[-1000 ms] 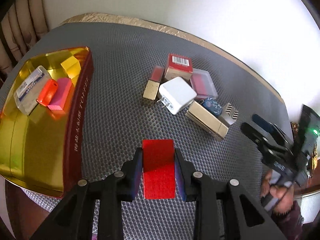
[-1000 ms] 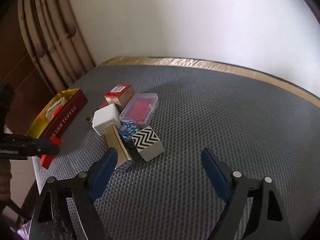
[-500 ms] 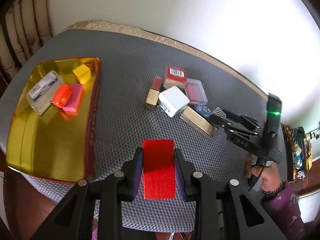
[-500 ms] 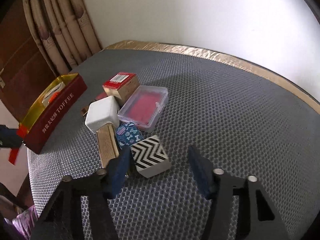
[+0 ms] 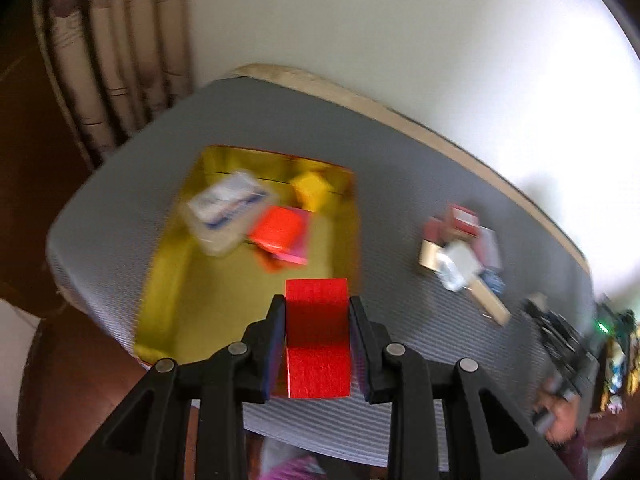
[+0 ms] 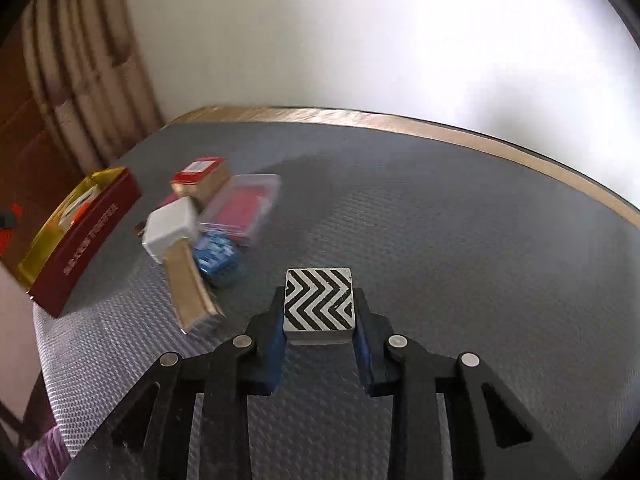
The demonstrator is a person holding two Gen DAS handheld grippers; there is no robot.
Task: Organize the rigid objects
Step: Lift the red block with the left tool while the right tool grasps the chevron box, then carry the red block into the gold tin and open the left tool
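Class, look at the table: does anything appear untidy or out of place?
Yes. Beside the gold tray, several loose things lie jumbled together on the mat: a white charger, a tan box, a clear case and a blue item, overlapping at odd angles rather than sorted.

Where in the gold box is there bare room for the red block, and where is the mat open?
The gold box is bare on its near half; its far end holds the clear case, orange piece and yellow cube. The mat is open right of the clutter around the white charger.
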